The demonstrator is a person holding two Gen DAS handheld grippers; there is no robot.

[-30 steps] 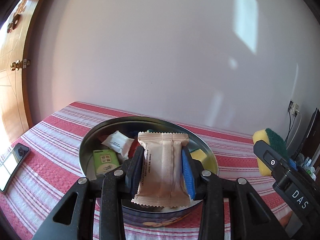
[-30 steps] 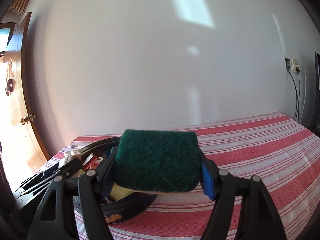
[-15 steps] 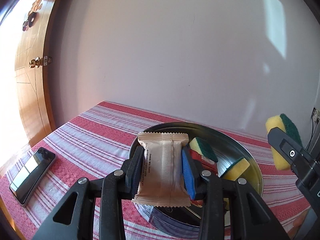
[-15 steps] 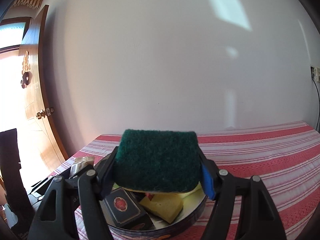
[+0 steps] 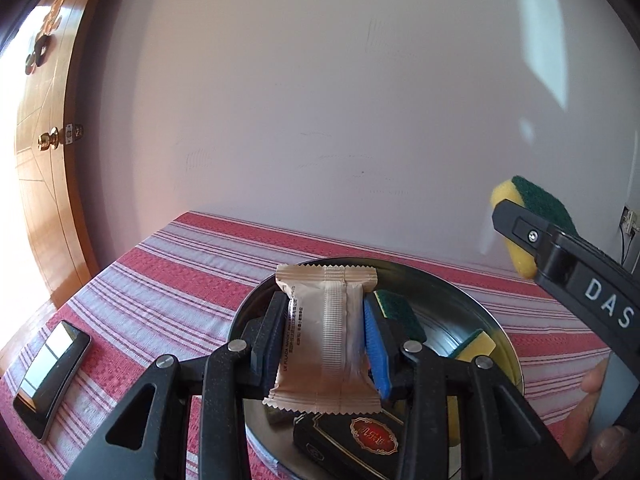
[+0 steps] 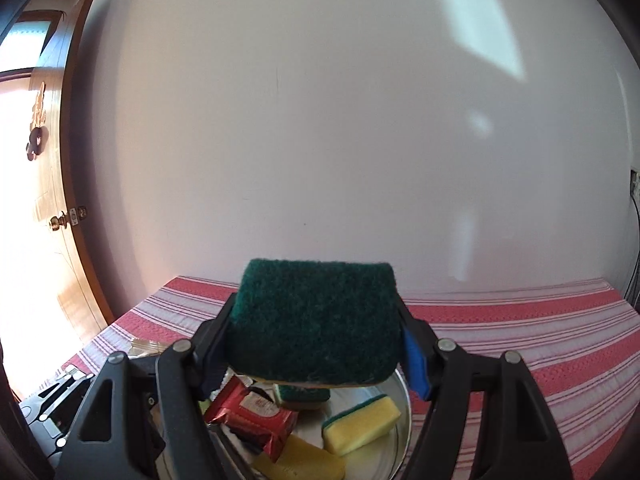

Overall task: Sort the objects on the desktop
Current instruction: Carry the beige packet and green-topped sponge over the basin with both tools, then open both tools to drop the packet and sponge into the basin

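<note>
My left gripper (image 5: pixel 326 340) is shut on a beige snack packet (image 5: pixel 324 340), held upright above a round metal tin (image 5: pixel 472 300). The tin holds yellow-green sponges (image 5: pixel 400 314), a black box with a red emblem (image 5: pixel 360 440) and, in the right wrist view, a red packet (image 6: pixel 256 414) and sponges (image 6: pixel 362 418). My right gripper (image 6: pixel 316 344) is shut on a green-topped yellow sponge (image 6: pixel 316 324), held above the tin (image 6: pixel 404 404). The right gripper with its sponge (image 5: pixel 532 216) shows at the right of the left wrist view.
The table wears a red and white striped cloth (image 5: pixel 180 280). A dark phone (image 5: pixel 50 372) lies on it at the left. A wooden door (image 5: pixel 36 160) stands at the left, a white wall behind. Cables and a socket (image 5: pixel 630 220) are at the far right.
Both grippers have swung left and come closer over the tin, still holding the packet and the sponge. The tin now sits lower and nearer in both views.
</note>
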